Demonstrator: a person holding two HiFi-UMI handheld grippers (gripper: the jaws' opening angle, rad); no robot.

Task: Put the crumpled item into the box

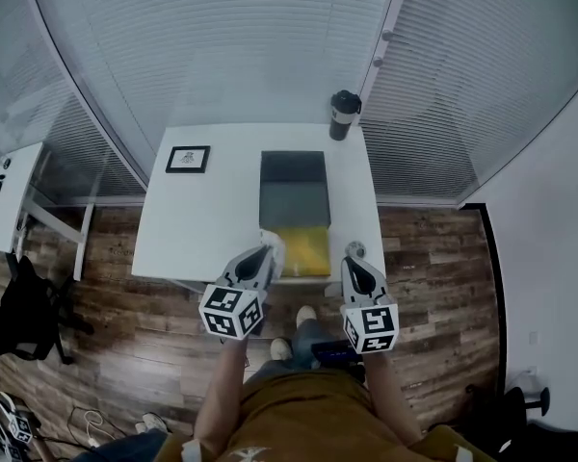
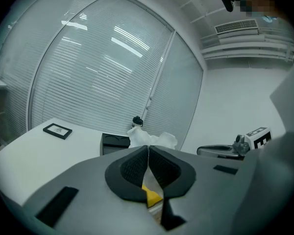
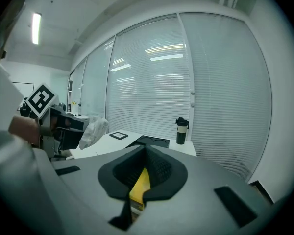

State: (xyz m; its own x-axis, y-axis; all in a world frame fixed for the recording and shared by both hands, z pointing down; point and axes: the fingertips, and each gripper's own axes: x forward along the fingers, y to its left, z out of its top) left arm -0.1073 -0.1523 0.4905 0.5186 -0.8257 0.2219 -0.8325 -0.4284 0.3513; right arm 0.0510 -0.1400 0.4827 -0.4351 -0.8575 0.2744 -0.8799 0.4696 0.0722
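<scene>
The crumpled item (image 2: pixel 149 137) is a white wad of paper, and my left gripper (image 2: pixel 148 149) is shut on it, the wad sticking out past the fingertips. In the head view the left gripper (image 1: pixel 269 251) holds the wad (image 1: pixel 275 245) over the table's near edge, just left of the box's yellow near part (image 1: pixel 306 250). The dark box (image 1: pixel 294 189) lies lengthwise on the white table (image 1: pixel 202 224). My right gripper (image 1: pixel 354 254) hovers at the near edge to the right of the box, jaws shut with nothing held. In the right gripper view its jaws (image 3: pixel 146 150) meet.
A black-framed picture (image 1: pixel 188 159) lies at the table's far left and a dark tumbler (image 1: pixel 344 115) stands at the far right corner. Window blinds run close behind the table. Wooden floor shows on both sides, with a desk and chair (image 1: pixel 24 311) at left.
</scene>
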